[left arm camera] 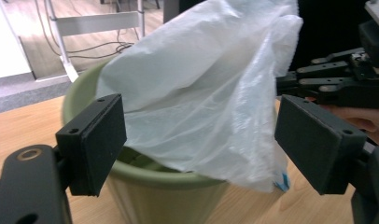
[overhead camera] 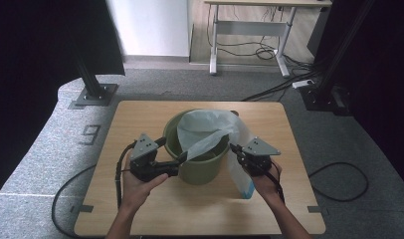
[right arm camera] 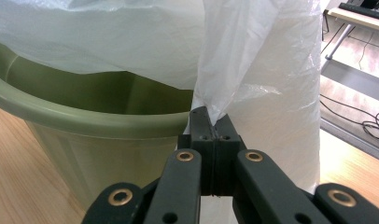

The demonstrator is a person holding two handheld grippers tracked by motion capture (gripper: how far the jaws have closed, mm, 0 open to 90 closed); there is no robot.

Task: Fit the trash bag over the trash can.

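An olive green bucket [overhead camera: 197,167] stands upright at the middle of the wooden table [overhead camera: 140,119]. A thin white plastic bag [overhead camera: 205,124] lies over its mouth and hangs down its right side to the tabletop. My left gripper [overhead camera: 182,158] is at the bucket's left rim. In the left gripper view it [left arm camera: 201,144] is open wide, with the bag [left arm camera: 201,93] and the bucket rim [left arm camera: 178,179] ahead between the pads [left arm camera: 92,144]. My right gripper [overhead camera: 235,149] is at the right rim. In the right gripper view it [right arm camera: 214,126] is shut on a gathered fold of the bag [right arm camera: 271,70], beside the bucket [right arm camera: 85,116].
Bare table surface lies in front of and behind the bucket. Beyond the table are grey carpet, black frame posts [overhead camera: 93,82], floor cables [overhead camera: 339,181] and a white desk frame [overhead camera: 250,30].
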